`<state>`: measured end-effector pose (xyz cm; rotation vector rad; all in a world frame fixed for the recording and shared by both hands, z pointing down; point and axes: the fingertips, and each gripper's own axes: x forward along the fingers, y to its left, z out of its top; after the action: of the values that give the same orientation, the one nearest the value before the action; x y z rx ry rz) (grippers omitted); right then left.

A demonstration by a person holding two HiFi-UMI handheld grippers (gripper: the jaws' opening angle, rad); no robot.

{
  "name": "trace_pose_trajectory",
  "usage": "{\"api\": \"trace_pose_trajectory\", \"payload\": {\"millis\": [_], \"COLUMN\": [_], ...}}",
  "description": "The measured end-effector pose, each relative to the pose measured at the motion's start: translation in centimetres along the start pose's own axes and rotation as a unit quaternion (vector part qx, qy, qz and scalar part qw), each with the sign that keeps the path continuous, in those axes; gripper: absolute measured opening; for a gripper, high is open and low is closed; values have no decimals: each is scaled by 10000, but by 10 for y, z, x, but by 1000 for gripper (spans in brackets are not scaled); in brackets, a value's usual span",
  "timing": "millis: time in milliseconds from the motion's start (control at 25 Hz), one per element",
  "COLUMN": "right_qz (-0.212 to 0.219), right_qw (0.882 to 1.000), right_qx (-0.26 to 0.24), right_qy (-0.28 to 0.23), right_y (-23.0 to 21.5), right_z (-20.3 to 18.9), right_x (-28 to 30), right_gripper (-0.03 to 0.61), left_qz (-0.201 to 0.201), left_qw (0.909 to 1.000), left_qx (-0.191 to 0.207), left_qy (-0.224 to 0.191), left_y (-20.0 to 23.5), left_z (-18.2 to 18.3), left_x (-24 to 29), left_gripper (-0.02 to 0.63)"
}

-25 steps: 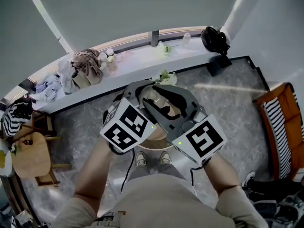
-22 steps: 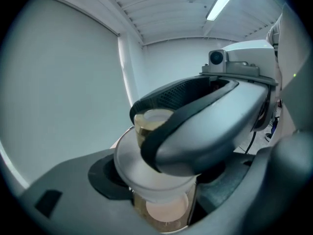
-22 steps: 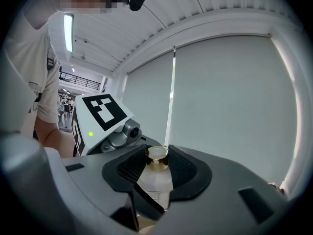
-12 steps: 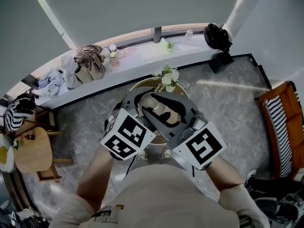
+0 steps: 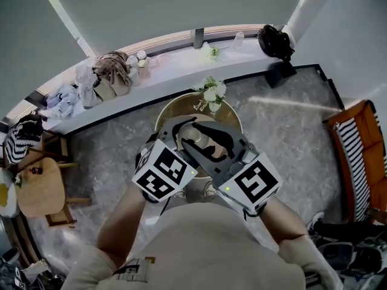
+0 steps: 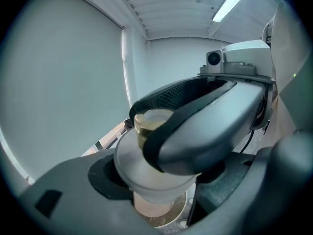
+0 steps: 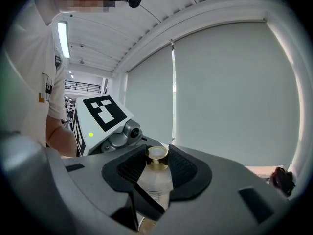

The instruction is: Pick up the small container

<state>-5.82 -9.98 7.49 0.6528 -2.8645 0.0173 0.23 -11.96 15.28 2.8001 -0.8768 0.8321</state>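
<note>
Small container (image 7: 157, 185) gripped by right gripper (image 7: 157, 161): pads squeeze neck just below gold cap. Set crosswise to it, left gripper (image 6: 161, 182) seems clamped on wider lower body, though right gripper's jaw blocks much of that view. Container sits between both grippers, over round bench (image 5: 234, 118); flowers (image 5: 211, 93) beyond fingertips.

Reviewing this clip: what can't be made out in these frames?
- Print on the small container: too small to read in the right gripper view, and the right gripper closes over its sides.
- Whether the left gripper presses on it: in the left gripper view, the right gripper's jaw crosses in front.
- Round table top: in the head view, largely behind both grippers.
</note>
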Motion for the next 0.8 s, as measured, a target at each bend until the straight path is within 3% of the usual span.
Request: {"api": "trace_pose_trajectory", "payload": {"millis": [800], "right_qz": [-42], "right_qw": [10000], "right_qx": [57], "right_qy": [-27], "right_y": [-2], "right_z": [-4], "right_x": [-7], "right_gripper": [138], "left_qz": [-70], "left_qw": [10000], "left_qx": [35], "left_qy": [41], "left_y": [-7], "left_z": [0], "left_x": [6], "left_gripper": [345]}}
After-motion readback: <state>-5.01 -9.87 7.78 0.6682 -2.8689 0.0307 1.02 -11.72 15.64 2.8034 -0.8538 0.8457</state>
